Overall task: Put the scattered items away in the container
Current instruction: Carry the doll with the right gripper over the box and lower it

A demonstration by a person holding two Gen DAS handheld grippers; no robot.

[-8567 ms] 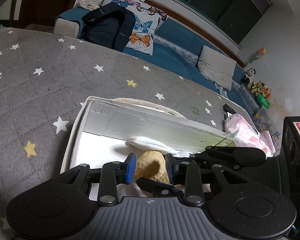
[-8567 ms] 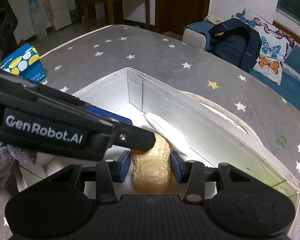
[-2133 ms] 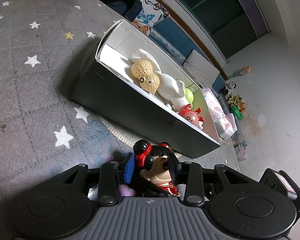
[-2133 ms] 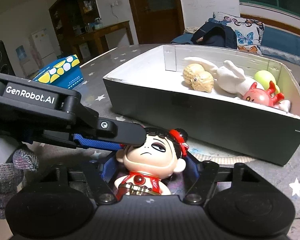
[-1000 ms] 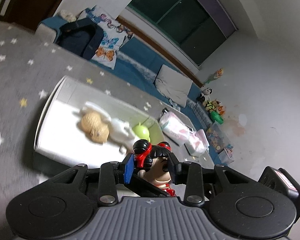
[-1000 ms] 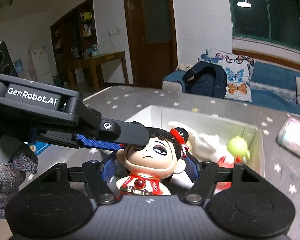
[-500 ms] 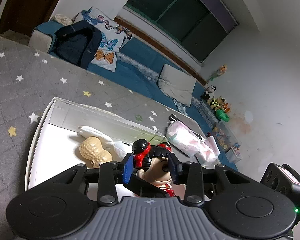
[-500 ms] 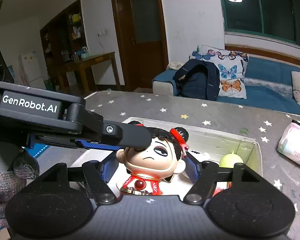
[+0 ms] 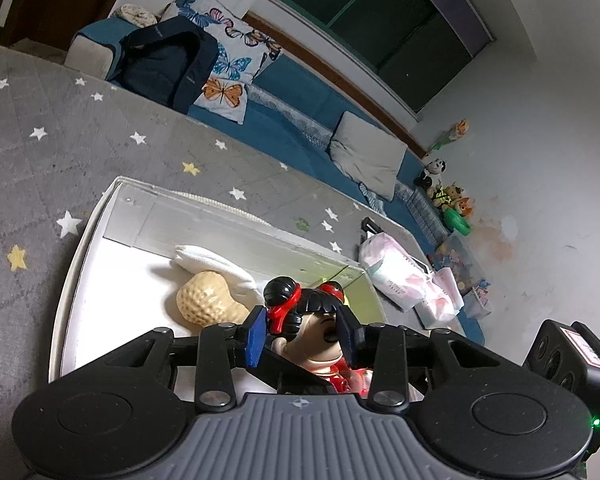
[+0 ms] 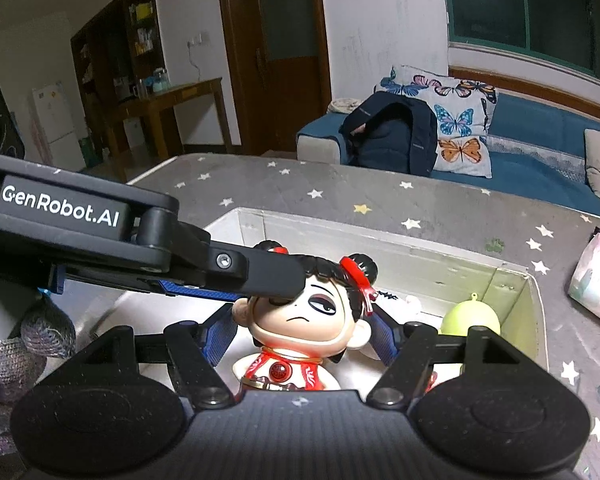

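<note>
Two grippers clamp one doll point(image 10: 300, 320): the right gripper point(image 10: 300, 334) pinches its cheeks, the left gripper point(image 9: 302, 334) its head. Black hair buns, red ties, scowling face, red outfit. It hangs above the white box point(image 9: 80, 248), over a peanut toy point(image 9: 208, 298).

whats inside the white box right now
A peanut toy, a white plush and a green ball. The held doll and grippers cover the rest.
</note>
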